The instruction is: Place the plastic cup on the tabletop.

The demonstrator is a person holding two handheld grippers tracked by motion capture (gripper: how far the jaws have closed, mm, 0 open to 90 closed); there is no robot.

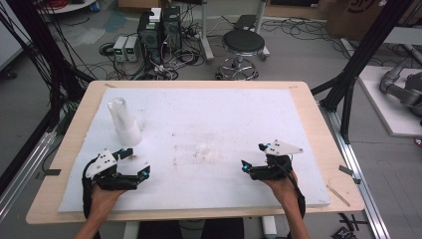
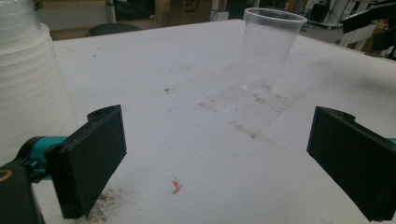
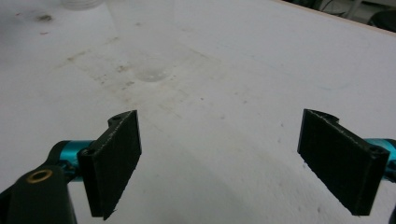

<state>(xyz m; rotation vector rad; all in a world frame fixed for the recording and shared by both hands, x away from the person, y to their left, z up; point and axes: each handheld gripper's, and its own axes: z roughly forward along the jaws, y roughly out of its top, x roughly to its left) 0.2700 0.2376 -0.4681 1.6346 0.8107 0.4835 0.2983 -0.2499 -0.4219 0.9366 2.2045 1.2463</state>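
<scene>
An upside-down stack of clear plastic cups (image 1: 123,122) stands at the left of the white foam board (image 1: 229,109). One clear cup (image 1: 203,148) stands upright alone near the board's middle. My left gripper (image 1: 138,162) rests open just in front of the stack, empty. In the left gripper view the stack (image 2: 28,79) is close on the left and the single cup (image 2: 271,46) is farther ahead, beyond the open gripper (image 2: 217,135). My right gripper (image 1: 253,156) is open and empty to the right of the single cup. In the right gripper view the cup (image 3: 152,72) shows faintly ahead of the gripper (image 3: 219,126).
The board lies on a wooden table (image 1: 326,149) with a bare rim around it. A tiny orange scrap (image 2: 176,186) lies between the left jaws. Behind the table on the floor are a stool (image 1: 243,45), computer boxes (image 1: 159,30) and cables. Black frame posts (image 1: 348,94) stand at the sides.
</scene>
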